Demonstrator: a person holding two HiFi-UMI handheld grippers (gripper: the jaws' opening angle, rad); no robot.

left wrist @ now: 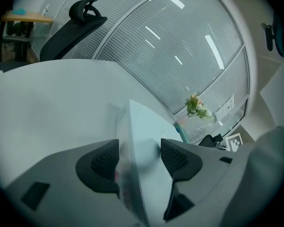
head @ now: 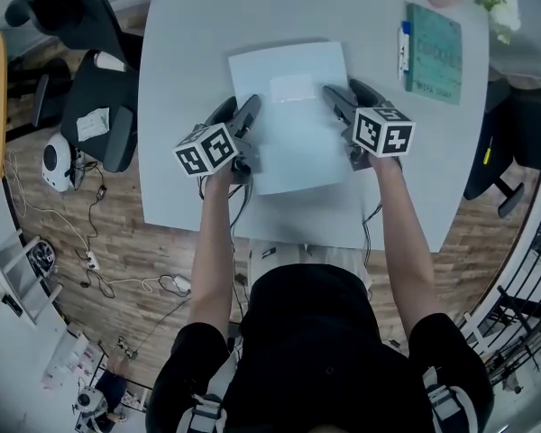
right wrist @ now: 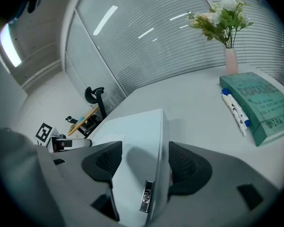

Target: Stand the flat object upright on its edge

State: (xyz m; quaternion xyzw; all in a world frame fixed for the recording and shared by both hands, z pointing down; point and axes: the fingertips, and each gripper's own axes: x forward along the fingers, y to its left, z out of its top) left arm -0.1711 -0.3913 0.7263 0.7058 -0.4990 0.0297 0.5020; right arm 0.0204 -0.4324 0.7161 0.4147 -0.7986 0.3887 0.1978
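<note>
Flat white box [head: 293,147] at the centre of the pale surface [head: 185,52], head view. Its broad face is turned up toward the camera, so by this reading it is not yet on edge. Its slightly longer sides run up and down the frame. The left gripper [head: 239,108] sits at the box's left side and the right gripper [head: 343,92] at its right side, level with each other and equally near.

Each gripper view shows wide jaws straddling one side of the box. The inner jaw hangs over the broad face and throws a shadow on it, and the outer jaw stands close beside the thin side wall. A clear gap remains at the inner pad, so neither gripper clamps the box. The right gripper view shows a small metal fitting on the thin wall near the jaws.

The coming move probably turns on this symmetry. The box lies between the two grippers, and a firm hold along both long sides, or a lift of one side about the other, should tip the face toward vertical. A teal book [head: 435,54] lies well apart at upper right, clear of that motion.
</note>
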